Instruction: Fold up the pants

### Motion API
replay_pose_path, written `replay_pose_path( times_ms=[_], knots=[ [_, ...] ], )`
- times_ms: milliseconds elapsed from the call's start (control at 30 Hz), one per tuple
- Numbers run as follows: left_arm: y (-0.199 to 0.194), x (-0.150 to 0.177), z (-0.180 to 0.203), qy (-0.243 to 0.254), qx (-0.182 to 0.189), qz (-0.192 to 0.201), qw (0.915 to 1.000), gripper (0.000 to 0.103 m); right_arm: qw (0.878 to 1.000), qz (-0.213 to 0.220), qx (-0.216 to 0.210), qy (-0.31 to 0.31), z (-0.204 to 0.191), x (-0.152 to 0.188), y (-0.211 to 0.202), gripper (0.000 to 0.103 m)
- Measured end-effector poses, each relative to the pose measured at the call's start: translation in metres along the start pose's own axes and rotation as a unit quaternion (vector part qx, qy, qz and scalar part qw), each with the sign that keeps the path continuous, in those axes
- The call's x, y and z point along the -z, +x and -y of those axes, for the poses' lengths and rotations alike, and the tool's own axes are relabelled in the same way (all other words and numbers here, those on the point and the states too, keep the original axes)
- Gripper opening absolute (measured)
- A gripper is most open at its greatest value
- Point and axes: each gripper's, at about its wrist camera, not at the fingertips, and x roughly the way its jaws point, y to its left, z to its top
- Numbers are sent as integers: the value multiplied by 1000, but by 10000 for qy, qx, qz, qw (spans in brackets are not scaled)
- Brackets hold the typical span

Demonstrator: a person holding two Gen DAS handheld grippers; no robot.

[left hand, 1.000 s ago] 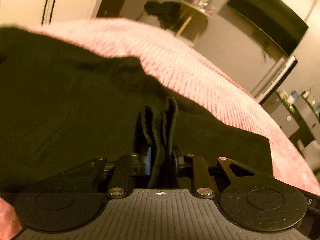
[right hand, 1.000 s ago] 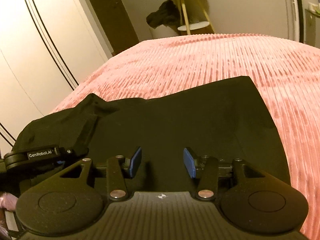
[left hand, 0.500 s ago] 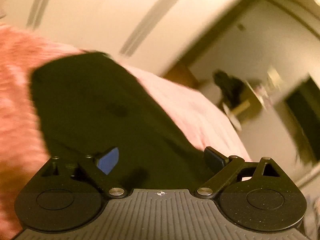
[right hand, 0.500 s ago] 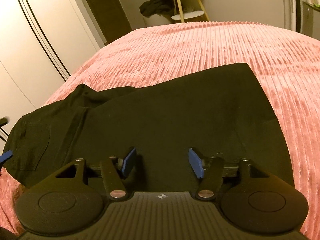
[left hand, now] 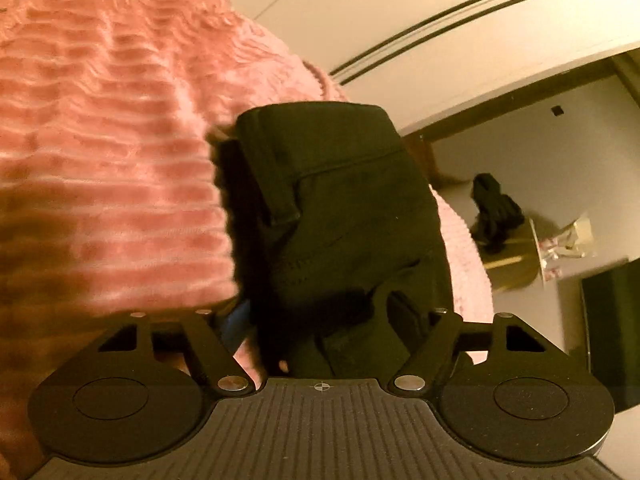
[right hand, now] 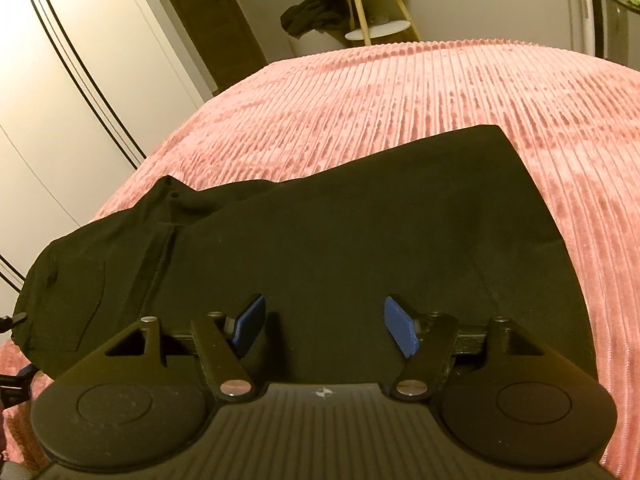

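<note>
the black pants [right hand: 328,240] lay flat on the pink ribbed bedspread [right hand: 460,92], already doubled lengthwise by the look of it, with the waist and a back pocket toward the left of the right wrist view and the straight leg hem toward the right. in the left wrist view the waistband end [left hand: 332,184] filled the middle, a belt loop and pocket seam plain to see. the step in hand seemed to be the cross fold — bringing one end over the other. the left gripper [left hand: 320,320] sat at the waist end with its jaws apart, cloth lying between them but not pinched. the right gripper [right hand: 325,326] hovered above the legs, jaws wide apart and holding nothing. the next move probably called for each to close on an edge of the cloth through all layers, then lift and carry it across without dragging the lower layer out of line. beyond the bed stood a pale wardrobe [right hand: 60,100] and a small round side table [right hand: 360,0] with a dark garment [right hand: 314,10] slung on it — no writing could be read anywhere.
</note>
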Motion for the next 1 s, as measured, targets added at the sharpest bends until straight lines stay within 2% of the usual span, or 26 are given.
replay_pose_path(
  times_ms=[67, 167, 200, 233, 267, 300, 367, 400, 467, 633, 700, 733, 767, 833, 900, 967, 1000],
  knots=[
    [2, 1, 1, 127, 154, 6, 9998, 77, 10000, 2, 2, 18, 0, 0, 0, 67],
    [19, 0, 0, 264, -23, -127, 9996, 77, 10000, -4, 7, 9, 1, 0, 0, 67],
    [23, -3, -1, 214, -8, -139, 9997, 79, 10000, -8, 11, 0, 1, 0, 0, 67],
    [24, -4, 0, 129, 57, -147, 9998, 86, 10000, -8, 14, -11, 0, 0, 0, 67],
    [26, -5, 1, 55, 110, -121, 9999, 87, 10000, -7, 20, -20, 0, 0, 0, 67],
    [26, -4, 4, 42, 72, -60, 9999, 85, 10000, -6, 26, -25, 0, 0, -1, 67],
    [24, -1, 9, 325, -85, -15, 9994, 53, 10000, 1, 37, -10, 0, 0, -1, 67],
    [21, 1, 11, 407, -77, 32, 9991, 50, 10000, 4, 40, 1, 1, 0, -2, 67],
    [11, 3, 17, 542, 198, 193, 9981, 36, 10000, 3, 41, 19, 1, 0, -2, 67],
    [-6, 9, 46, 1285, 300, 465, 9902, 35, 10000, -5, 68, -34, 1, 1, -1, 67],
    [-4, 8, 48, 1258, 470, 471, 9898, 36, 10000, -6, 72, -42, 0, 0, -1, 67],
    [0, 6, 46, 1158, 511, 446, 9909, 43, 10000, -6, 72, -43, 0, 0, -1, 67],
    [5, 3, 43, 1035, 520, 382, 9925, 61, 10000, -7, 72, -46, 0, 1, -1, 68],
    [23, 0, 34, 677, 385, 226, 9967, 79, 10000, -3, 79, -47, -1, 1, 0, 68],
    [37, -1, 22, 235, 184, 160, 9994, 78, 10000, -5, 74, -47, 0, 0, 0, 68],
    [37, -3, 14, -107, 172, 270, 9994, 54, 10000, 14, 56, 11, 1, 1, -1, 68],
    [35, -2, 18, -24, 176, 296, 9994, 47, 10000, 31, 34, 64, 3, 0, -2, 68]
  ],
)
